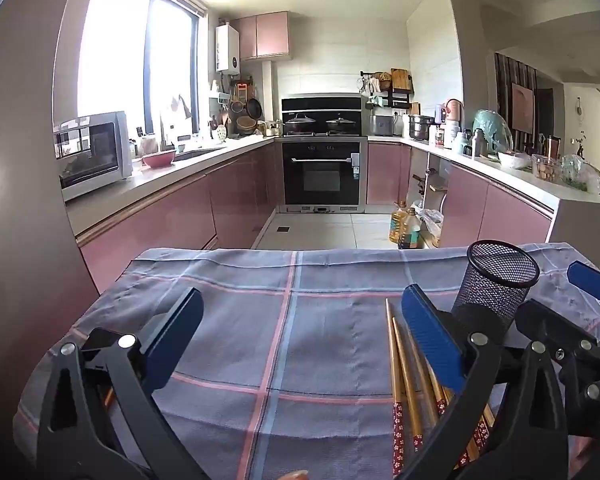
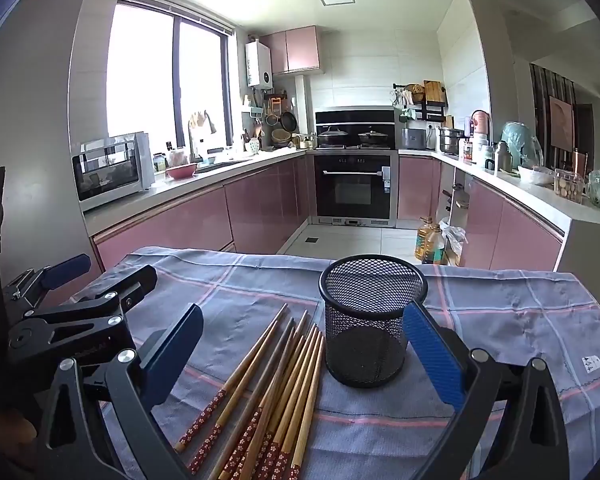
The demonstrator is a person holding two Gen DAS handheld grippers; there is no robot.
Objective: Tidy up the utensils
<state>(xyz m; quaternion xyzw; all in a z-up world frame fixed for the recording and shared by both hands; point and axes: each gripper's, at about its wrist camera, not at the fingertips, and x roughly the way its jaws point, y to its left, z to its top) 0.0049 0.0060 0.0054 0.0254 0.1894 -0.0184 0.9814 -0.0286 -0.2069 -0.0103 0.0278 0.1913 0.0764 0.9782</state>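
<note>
Several wooden chopsticks (image 2: 276, 392) with red flowered ends lie in a loose bundle on the plaid cloth (image 2: 520, 320), just left of an empty black mesh cup (image 2: 370, 320) that stands upright. My right gripper (image 2: 304, 356) is open above the near part of the cloth, and the chopsticks and the cup show between its blue pads, untouched. My left gripper (image 1: 304, 340) is open over bare cloth (image 1: 260, 320). To its right are the chopsticks (image 1: 404, 380) and the mesh cup (image 1: 496, 280). Each gripper shows at the edge of the other's view.
The cloth-covered table ends at its far edge (image 1: 300, 252), with tiled kitchen floor beyond. Oil bottles (image 1: 404, 226) stand on the floor by the right counter. Pink cabinets, a microwave (image 1: 92, 152) and an oven (image 1: 320, 172) are far behind.
</note>
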